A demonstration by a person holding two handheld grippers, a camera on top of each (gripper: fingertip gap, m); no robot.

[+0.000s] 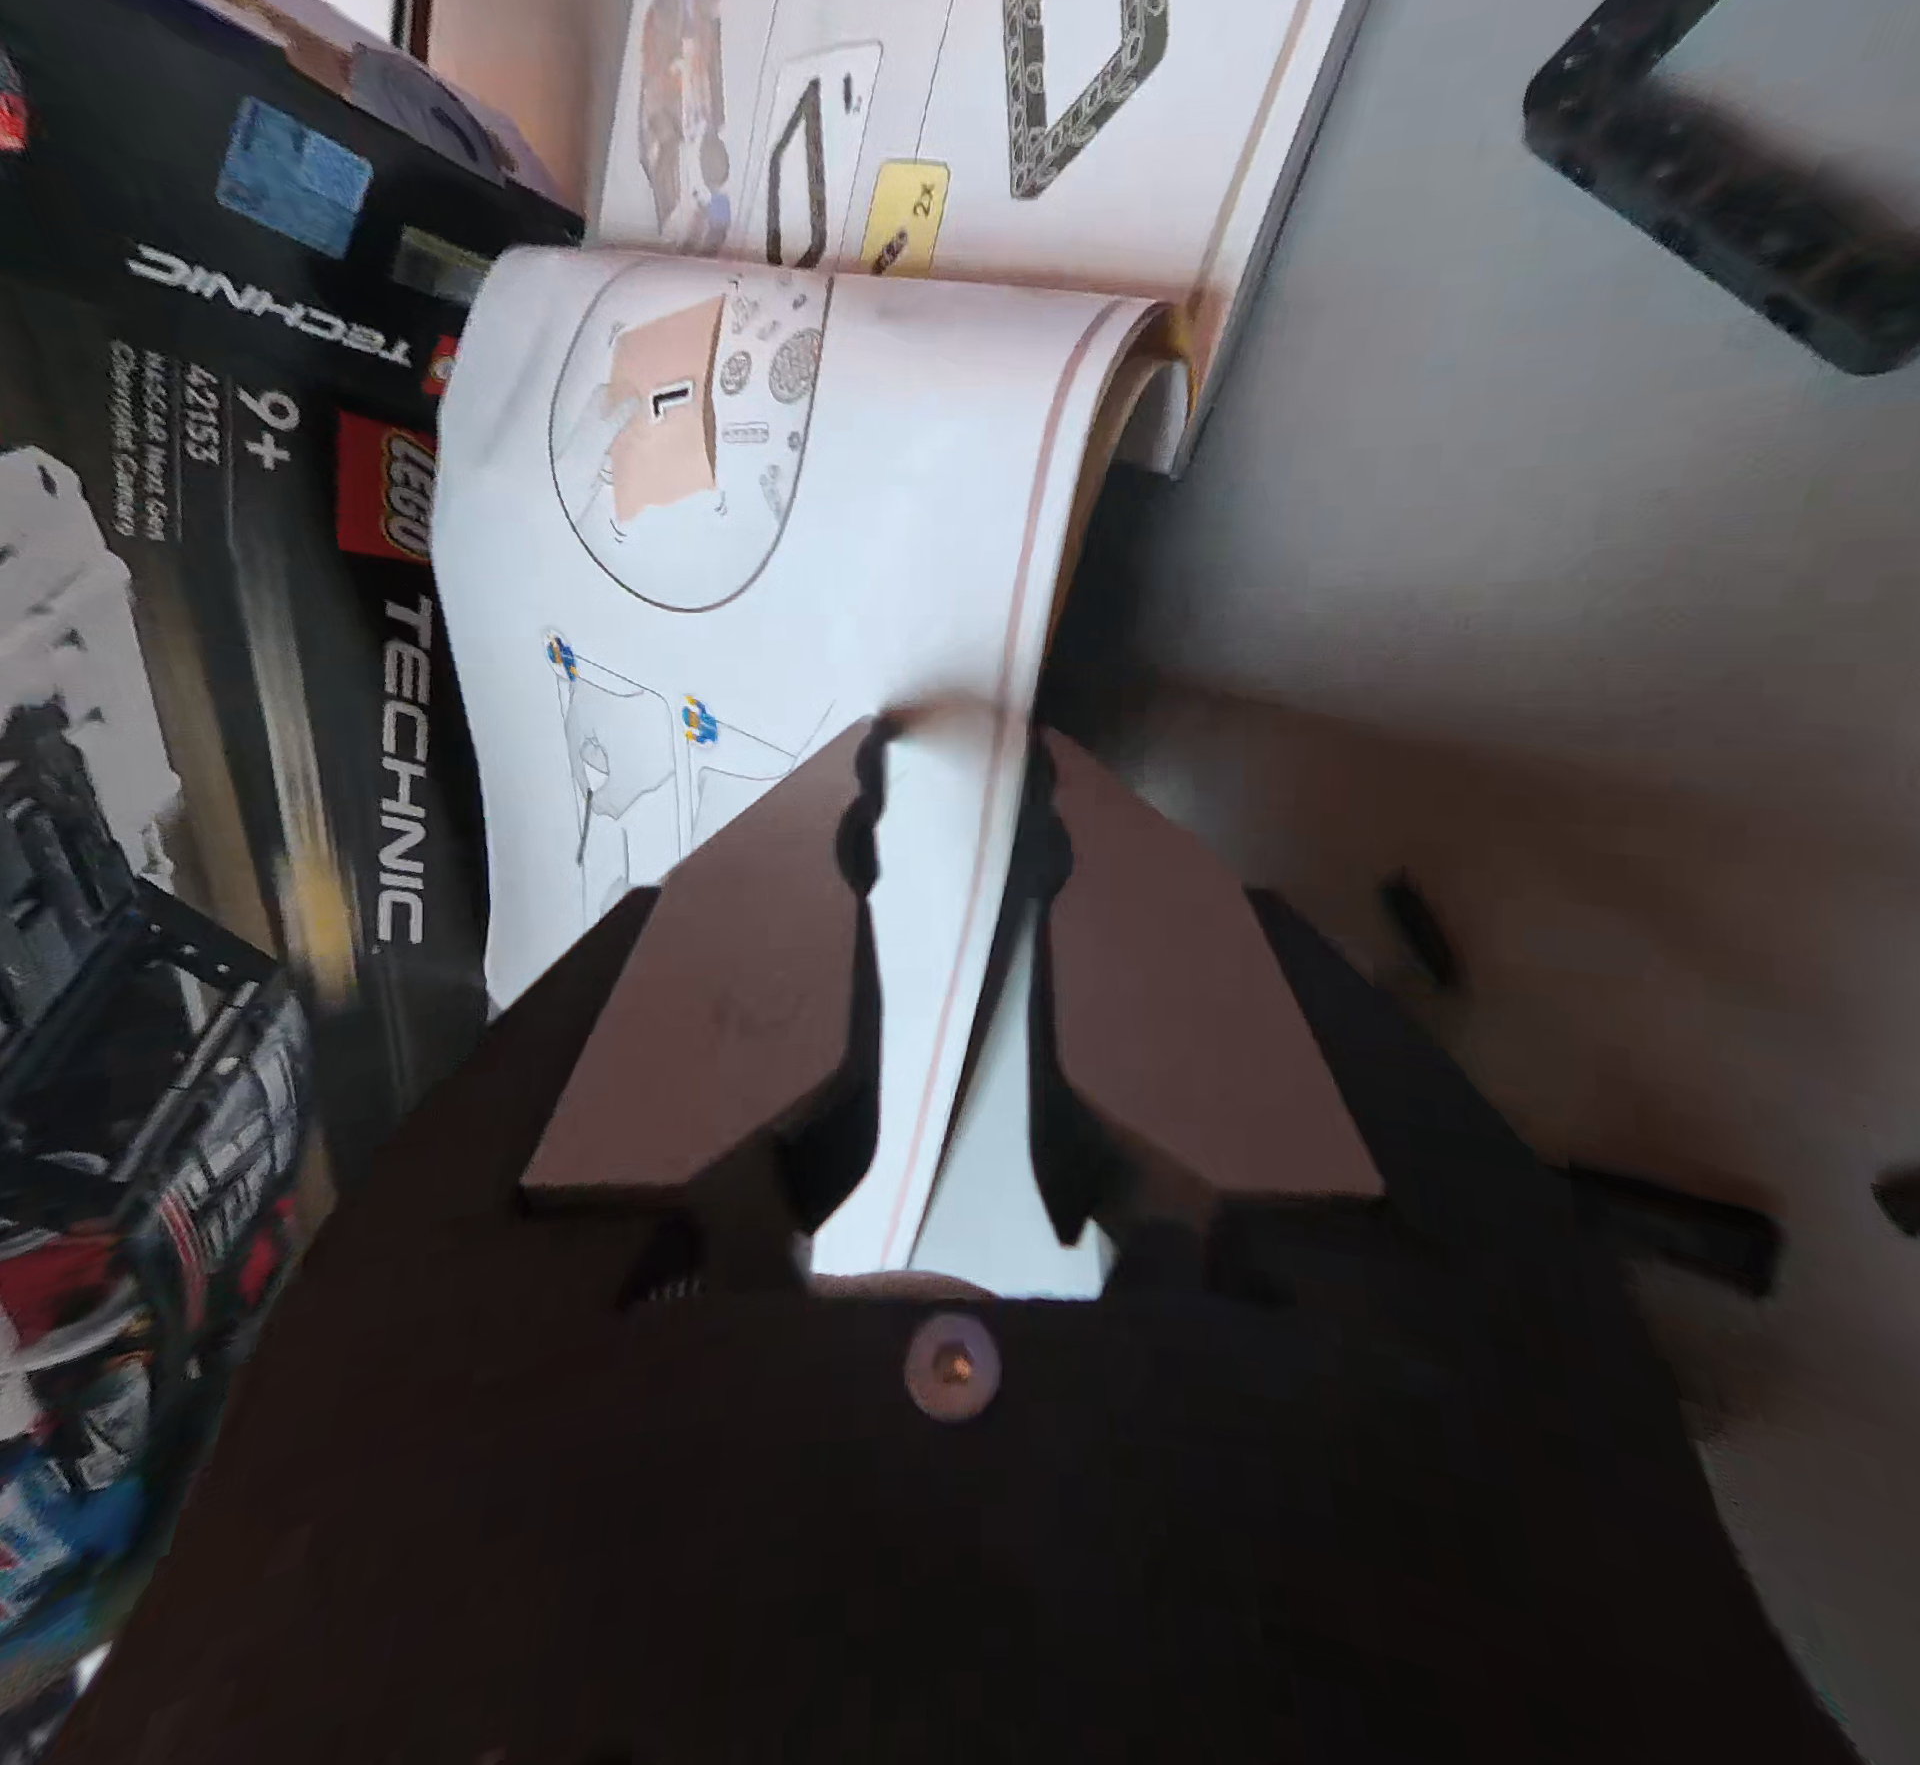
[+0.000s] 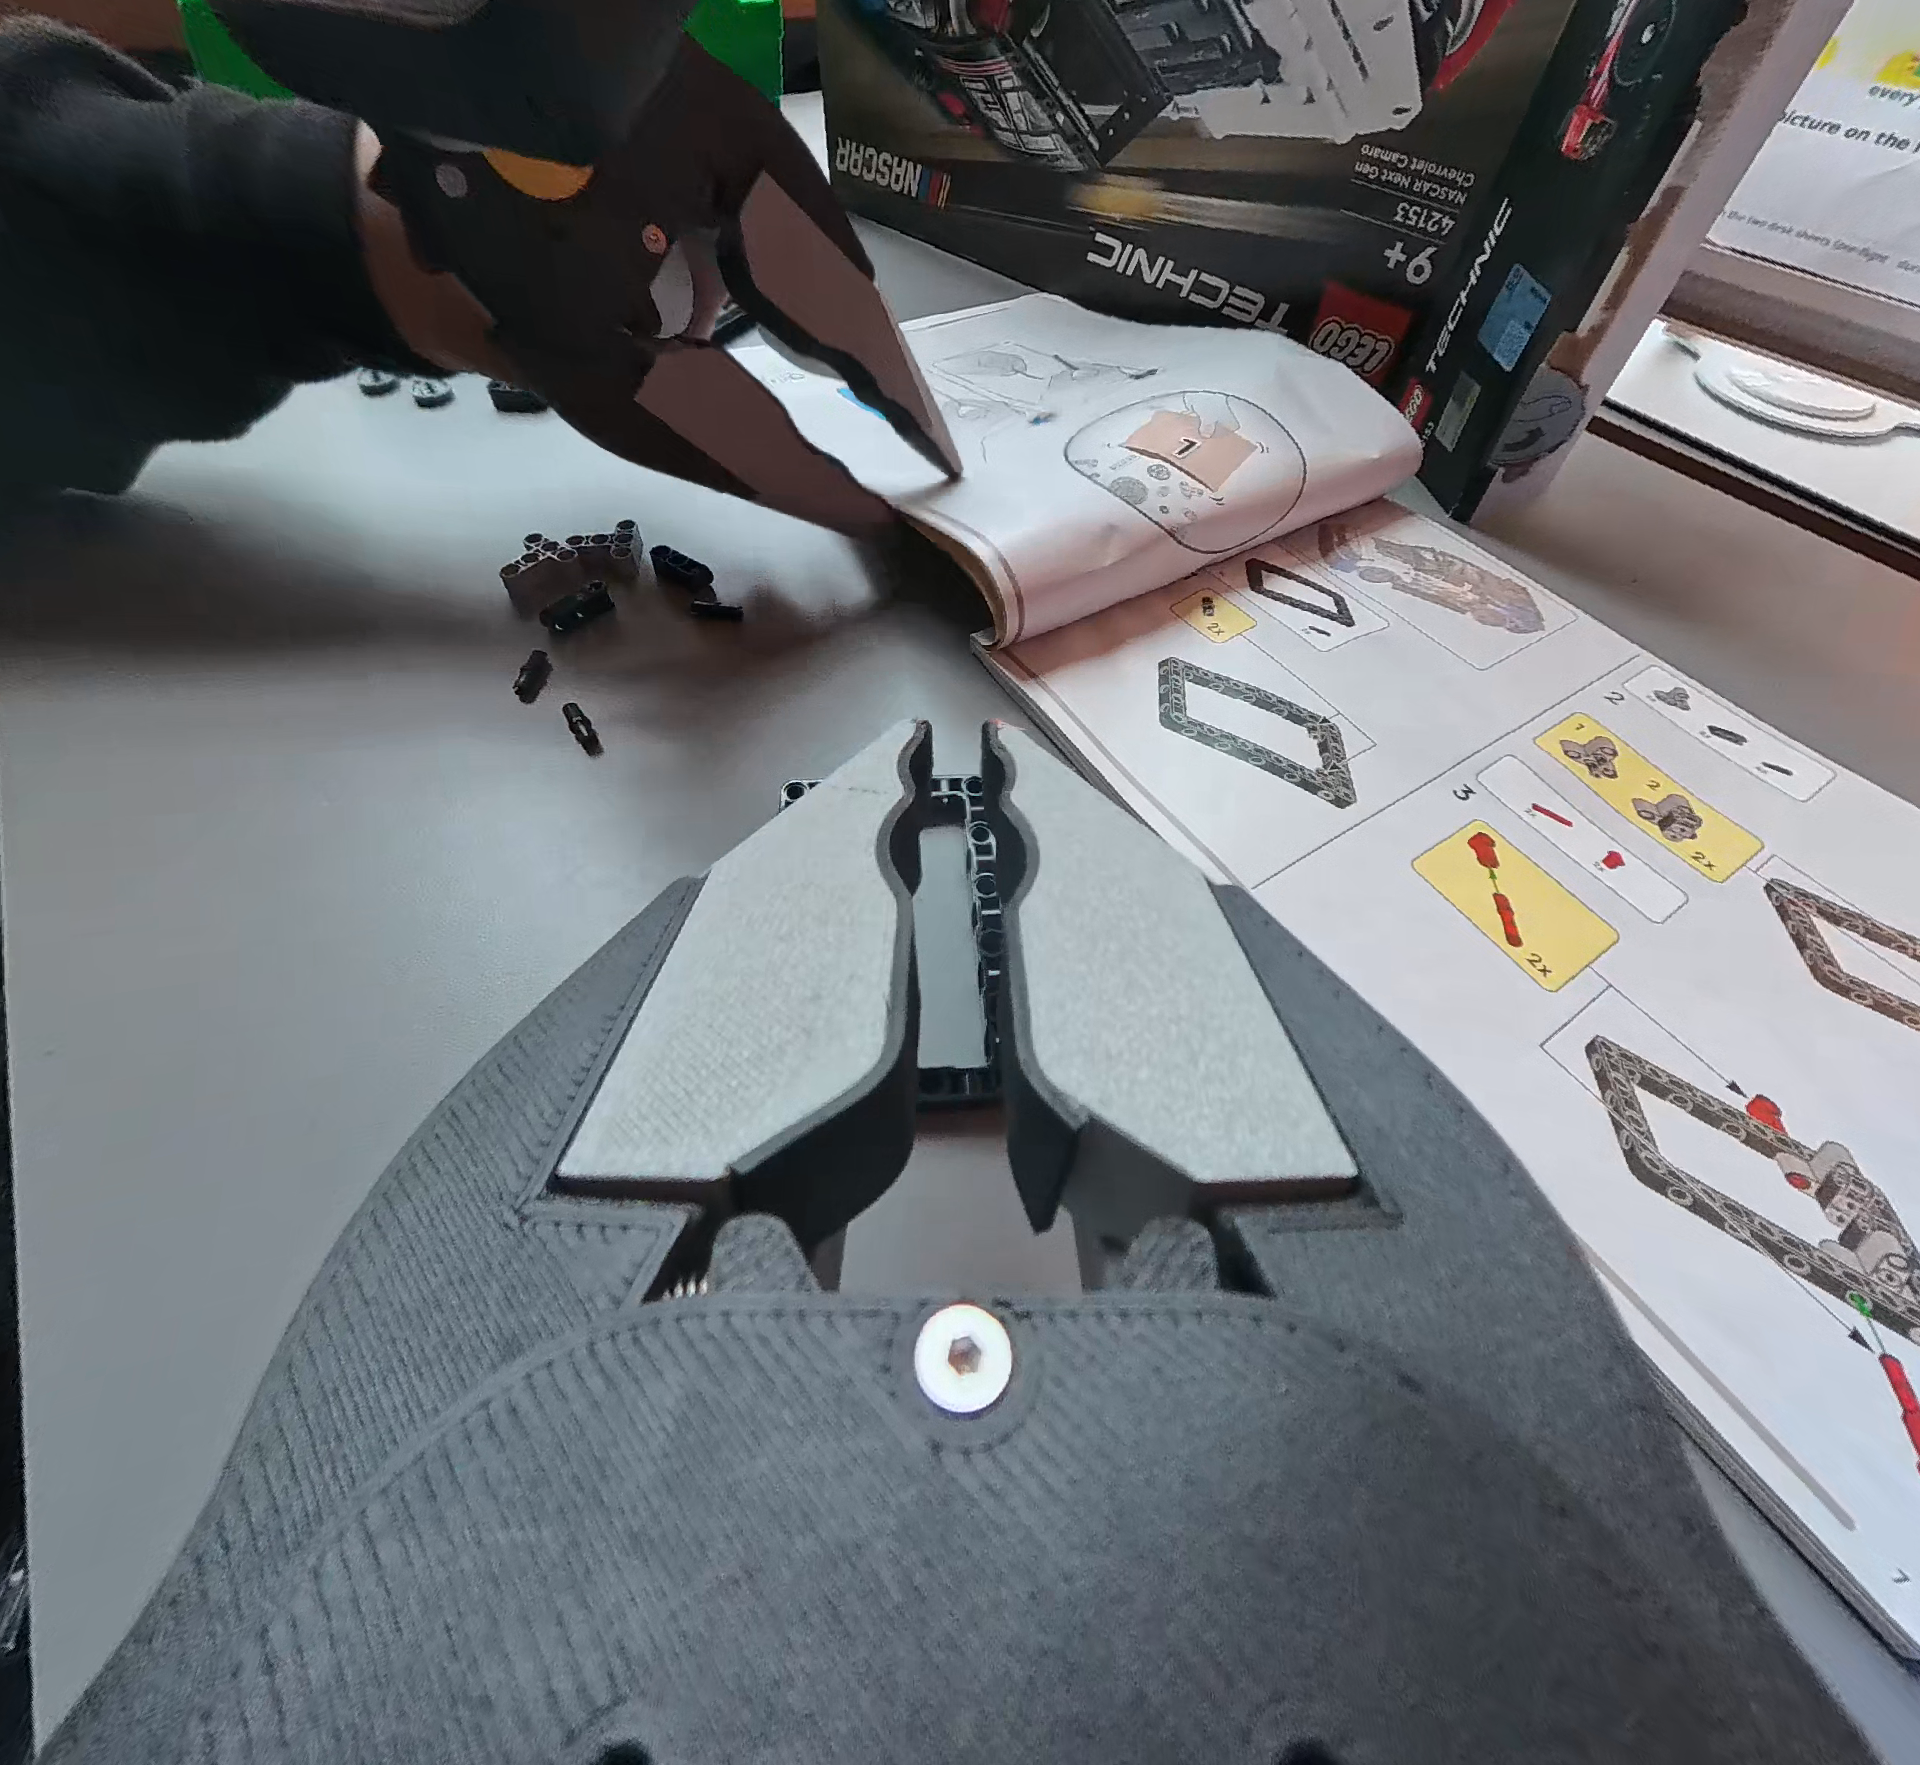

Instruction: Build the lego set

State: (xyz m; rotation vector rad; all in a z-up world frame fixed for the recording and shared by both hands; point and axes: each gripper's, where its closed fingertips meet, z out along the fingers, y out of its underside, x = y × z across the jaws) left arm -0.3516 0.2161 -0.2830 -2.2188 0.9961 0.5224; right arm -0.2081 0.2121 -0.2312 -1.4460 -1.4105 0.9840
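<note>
Left gripper [image 1: 961, 780] straddles the raised, curling page [image 1: 748, 510] of the instruction booklet [image 2: 1455, 780], one finger above the paper and one under its edge; its jaws are part open, and whether they pinch the sheet I cannot tell. Right gripper [image 2: 956, 749] hovers near the bench [image 2: 260, 884] with its jaws narrowed over a black rectangular frame piece [image 2: 982, 894], though contact is unclear. Left of that gripper, small black and grey lego parts [image 2: 582, 572] lie scattered. Far behind the open booklet stands the lego box [image 2: 1195, 105], upright against the booklet's far edge.
</note>
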